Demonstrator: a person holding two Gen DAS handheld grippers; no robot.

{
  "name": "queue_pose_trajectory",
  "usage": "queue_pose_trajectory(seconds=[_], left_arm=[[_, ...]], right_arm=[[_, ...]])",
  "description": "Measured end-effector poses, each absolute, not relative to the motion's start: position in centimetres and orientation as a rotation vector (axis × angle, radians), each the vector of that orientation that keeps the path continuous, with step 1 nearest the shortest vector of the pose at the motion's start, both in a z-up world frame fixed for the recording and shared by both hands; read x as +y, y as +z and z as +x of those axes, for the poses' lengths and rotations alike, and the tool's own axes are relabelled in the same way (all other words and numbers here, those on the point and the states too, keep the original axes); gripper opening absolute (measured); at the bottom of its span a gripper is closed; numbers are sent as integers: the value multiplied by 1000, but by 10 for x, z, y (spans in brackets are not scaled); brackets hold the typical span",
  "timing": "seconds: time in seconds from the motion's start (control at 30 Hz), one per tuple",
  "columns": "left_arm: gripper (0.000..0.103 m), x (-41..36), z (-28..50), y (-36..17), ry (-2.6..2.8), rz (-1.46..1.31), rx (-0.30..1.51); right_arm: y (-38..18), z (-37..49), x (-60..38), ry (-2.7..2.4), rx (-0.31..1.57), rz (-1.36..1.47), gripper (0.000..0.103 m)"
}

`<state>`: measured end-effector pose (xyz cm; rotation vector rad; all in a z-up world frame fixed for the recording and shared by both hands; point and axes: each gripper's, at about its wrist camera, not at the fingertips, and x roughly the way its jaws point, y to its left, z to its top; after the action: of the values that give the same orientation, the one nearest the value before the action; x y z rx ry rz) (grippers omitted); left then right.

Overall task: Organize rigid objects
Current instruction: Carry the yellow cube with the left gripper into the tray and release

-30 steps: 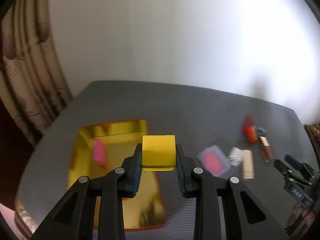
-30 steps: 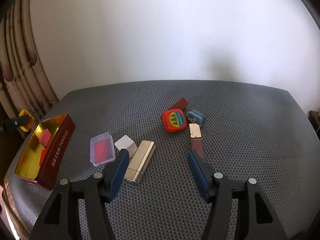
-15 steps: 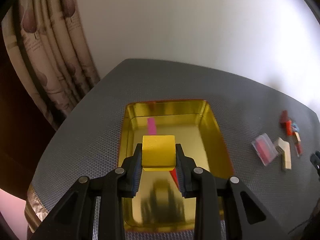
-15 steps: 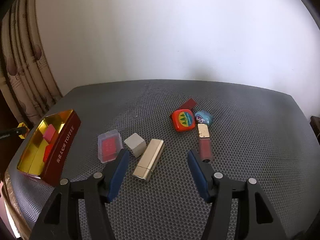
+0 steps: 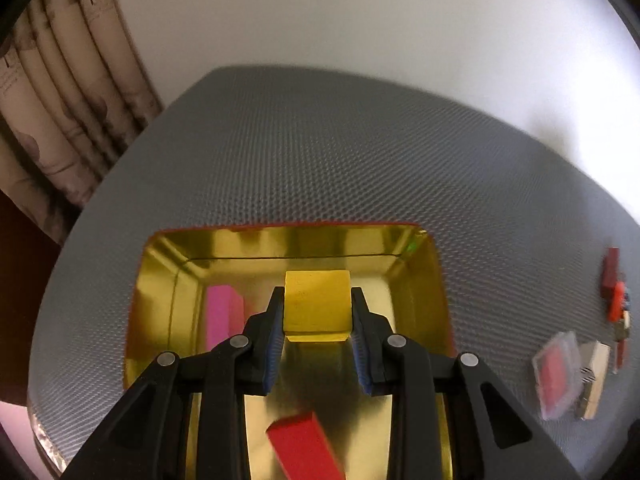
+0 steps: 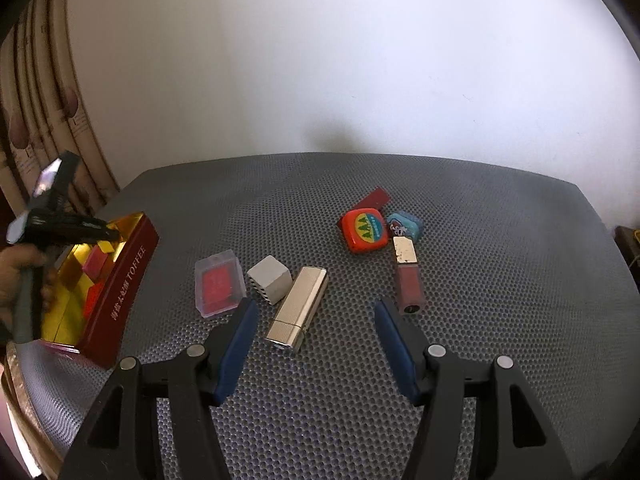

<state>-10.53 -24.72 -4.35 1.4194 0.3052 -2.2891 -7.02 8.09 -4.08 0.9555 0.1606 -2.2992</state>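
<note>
My left gripper (image 5: 317,308) is shut on a yellow block (image 5: 317,304) and holds it low inside the open gold-lined tin (image 5: 424,264). A pink block (image 5: 224,316) and a red block (image 5: 306,450) lie in the tin. In the right wrist view the tin (image 6: 128,276) is a dark red TOFFEE box at the left, with the left gripper over it. My right gripper (image 6: 314,322) is open and empty, just above a gold lipstick tube (image 6: 298,308), with a grey cube (image 6: 270,278) and a clear case holding something red (image 6: 218,286) to its left.
A red tape measure (image 6: 364,230), a small blue tin (image 6: 404,226), a dark red card (image 6: 374,198) and a lip gloss tube (image 6: 408,276) lie on the grey mesh table (image 6: 500,248). A curtain (image 5: 60,112) hangs at the left, a white wall behind.
My left gripper has swung left from above the table to over the tin and lowered the yellow block into it. My right gripper has moved slightly forward toward the lipstick.
</note>
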Motion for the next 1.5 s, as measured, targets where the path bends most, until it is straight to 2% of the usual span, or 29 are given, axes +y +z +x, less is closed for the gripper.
queue_pose_trajectory(seconds=[0.5,0.53,0.6,0.67,0.73,0.8,0.97,1.03,1.2,1.27,1.4,1.5], left_arm=[[27,-234,-121,-64,-2225,1449,194],[28,-232,-121,-64,-2224,1451,183],[29,-233,-122,-64,-2222,1452,173],[42,-234,-120,-62,-2223,1441,178],[69,-238,-115,-55,-2204,1400,174],[85,-238,-106,-42,-2238,1348,202],[92,-223,-74,6,-2320,1156,103],[102,-211,-58,32,-2387,1050,64],[102,-149,-43,65,-2573,992,-36],[102,-124,-47,59,-2645,1070,-35],[102,-80,-64,13,-2674,1283,-1],[102,-60,-73,-15,-2650,1337,6]], right_arm=[[-47,-75,86,-2274,91,978,62],[-47,-74,87,-2524,-44,1045,62],[-47,-74,90,-2531,-53,1046,62],[-46,-74,93,-2534,-57,1048,62],[-46,-74,94,-2537,-60,1049,62],[-45,-73,96,-2541,-55,1048,62],[-44,-72,100,-2565,-55,1045,62],[-45,-73,105,-2589,-51,1053,62],[-55,-76,123,-2630,-93,1122,62],[-58,-77,127,-2633,-105,1143,62],[-55,-71,129,-2640,-79,1122,62],[-54,-69,129,-2629,-70,1112,62]])
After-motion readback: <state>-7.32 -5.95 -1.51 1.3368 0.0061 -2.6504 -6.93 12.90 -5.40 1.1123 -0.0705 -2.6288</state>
